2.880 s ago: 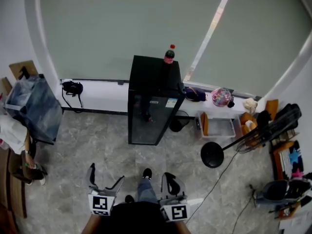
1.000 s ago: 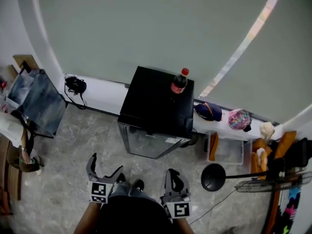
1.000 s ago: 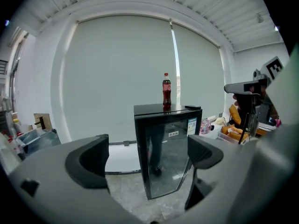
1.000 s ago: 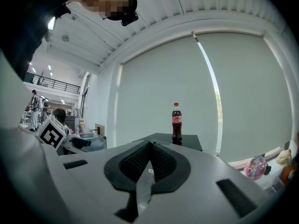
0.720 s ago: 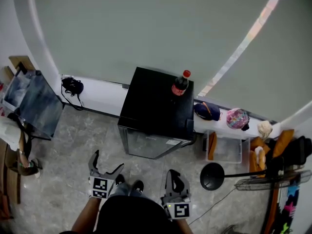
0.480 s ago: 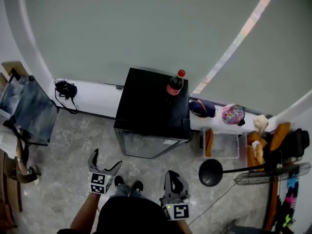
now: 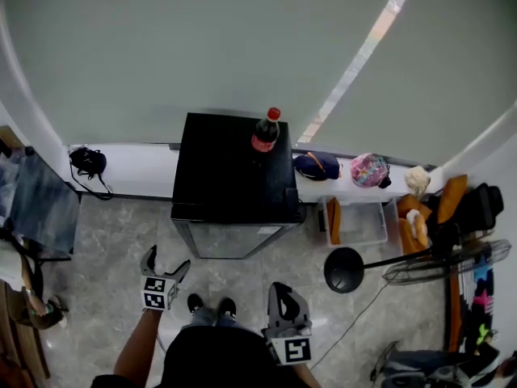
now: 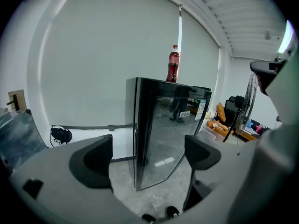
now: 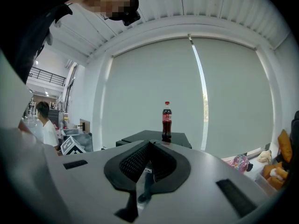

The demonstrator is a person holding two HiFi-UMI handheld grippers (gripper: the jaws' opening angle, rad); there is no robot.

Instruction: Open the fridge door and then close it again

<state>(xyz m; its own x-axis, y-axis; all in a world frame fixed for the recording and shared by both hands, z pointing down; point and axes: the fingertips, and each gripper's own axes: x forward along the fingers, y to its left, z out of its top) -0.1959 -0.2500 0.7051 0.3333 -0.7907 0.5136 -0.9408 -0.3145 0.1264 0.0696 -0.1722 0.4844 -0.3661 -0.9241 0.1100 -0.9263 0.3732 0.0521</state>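
Above both tools in the head view, at frame centre, stands the fridge (image 7: 234, 164), with a bottle (image 7: 263, 132) upright on its top. Its glass door (image 7: 230, 241) faces the lower edge of the frame and is judged shut. The left tool (image 7: 166, 259) sits below and left of the door, apart from it, with bare floor (image 7: 105, 241) between them. Its jaws stand wide and have just been closing a little, gripping nothing. In the left gripper view the door's left upright edge (image 8: 136, 139) falls in the gap between the jaws, well beyond them and running top to bottom. The right tool (image 7: 280, 291) sits lower, below the door's right side, jaws together and empty. The left tool is judged the nearer, and lined up on that upright edge. The opening has not yet begun, and no handle can be made out
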